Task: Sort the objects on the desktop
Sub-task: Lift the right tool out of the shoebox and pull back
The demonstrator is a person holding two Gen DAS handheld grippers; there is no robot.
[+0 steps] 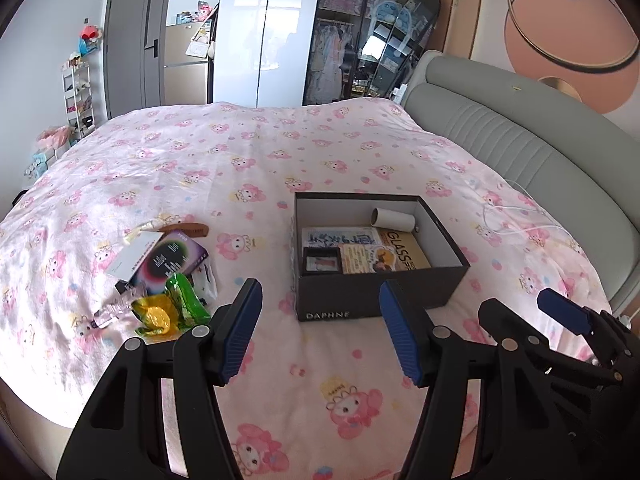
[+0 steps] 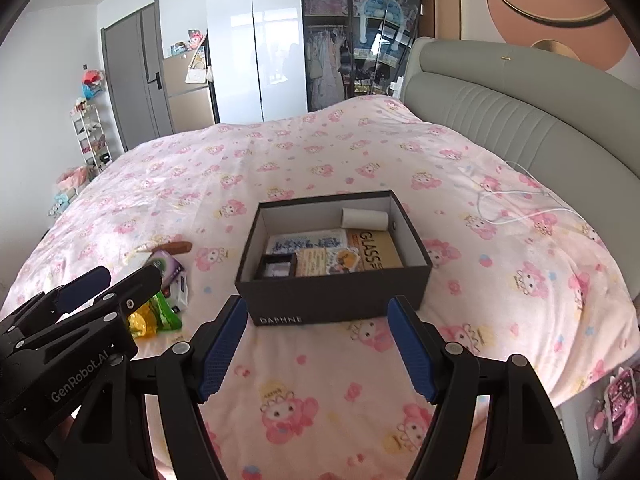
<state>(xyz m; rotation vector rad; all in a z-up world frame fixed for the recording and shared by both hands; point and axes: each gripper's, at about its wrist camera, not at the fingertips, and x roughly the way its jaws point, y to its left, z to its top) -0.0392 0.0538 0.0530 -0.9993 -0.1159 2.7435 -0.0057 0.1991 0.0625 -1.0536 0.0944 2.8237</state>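
Note:
A black box marked DAPHNE stands open on the pink bed, holding a white roll, booklets and a small dark case. Left of it lies a pile: a green-yellow snack packet, a purple round-print pack, a white card, a brown comb and a clear bottle. My left gripper is open and empty, just in front of the box. My right gripper is open and empty, also in front of the box, right of the left one.
A white cable lies on the bedspread right of the box, near the grey headboard. The bed's edge drops off at the right. Wardrobes and a shelf rack stand beyond the bed.

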